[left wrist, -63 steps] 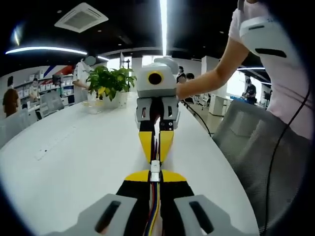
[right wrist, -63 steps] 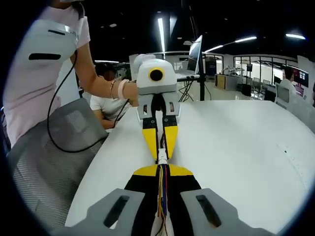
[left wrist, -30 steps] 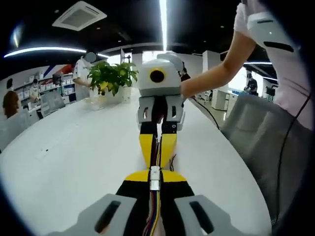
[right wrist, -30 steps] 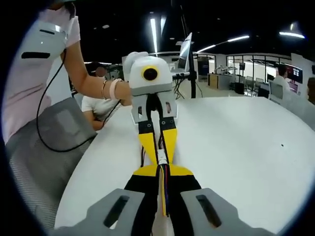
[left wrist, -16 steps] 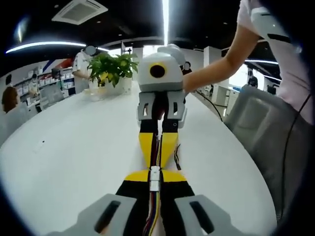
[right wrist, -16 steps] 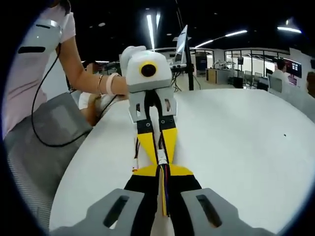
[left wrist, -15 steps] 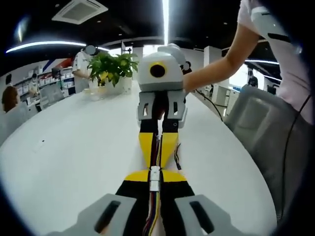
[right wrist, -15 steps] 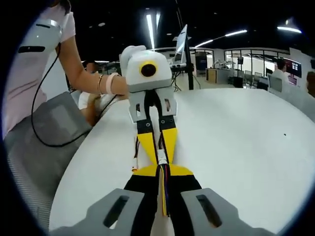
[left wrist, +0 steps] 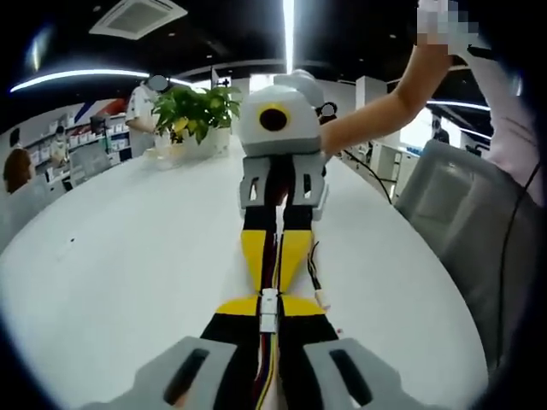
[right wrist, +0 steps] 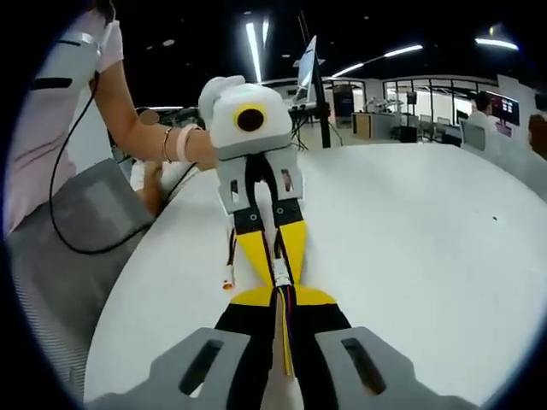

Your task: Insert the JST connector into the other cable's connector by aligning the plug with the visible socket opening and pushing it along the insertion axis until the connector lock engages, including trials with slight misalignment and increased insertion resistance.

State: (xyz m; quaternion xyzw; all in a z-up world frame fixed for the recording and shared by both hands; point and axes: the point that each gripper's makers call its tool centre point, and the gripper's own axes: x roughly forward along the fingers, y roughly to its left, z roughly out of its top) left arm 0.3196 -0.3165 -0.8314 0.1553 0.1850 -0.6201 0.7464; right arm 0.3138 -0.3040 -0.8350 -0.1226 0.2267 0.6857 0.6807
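Observation:
My left gripper (left wrist: 269, 306) and my right gripper (right wrist: 282, 295) meet tip to tip above the white table (left wrist: 120, 256), both shut. A small white JST connector (left wrist: 269, 307) sits between the yellow tips, with coloured wires (left wrist: 263, 376) running back through my left jaws. In the right gripper view the same white connector (right wrist: 280, 275) sits at the joint, and coloured wires (right wrist: 284, 342) run back through my right jaws. A loose wire end (left wrist: 319, 290) with a small plug dangles beside the jaws, and it hangs left of the jaws as the loose wire end (right wrist: 228, 275) in the right gripper view. Whether the plug is fully seated is hidden.
A potted plant (left wrist: 192, 115) stands at the table's far end. A grey chair (left wrist: 444, 205) and the person's arm (left wrist: 376, 120) are on the right, with the same chair (right wrist: 85, 239) in the right gripper view. A monitor on a stand (right wrist: 308, 64) stands behind.
Both cameras have shifted while the grippers stayed tip to tip. The loose wire end has swung out into sight beside the jaws. The grip on the cables is unchanged.

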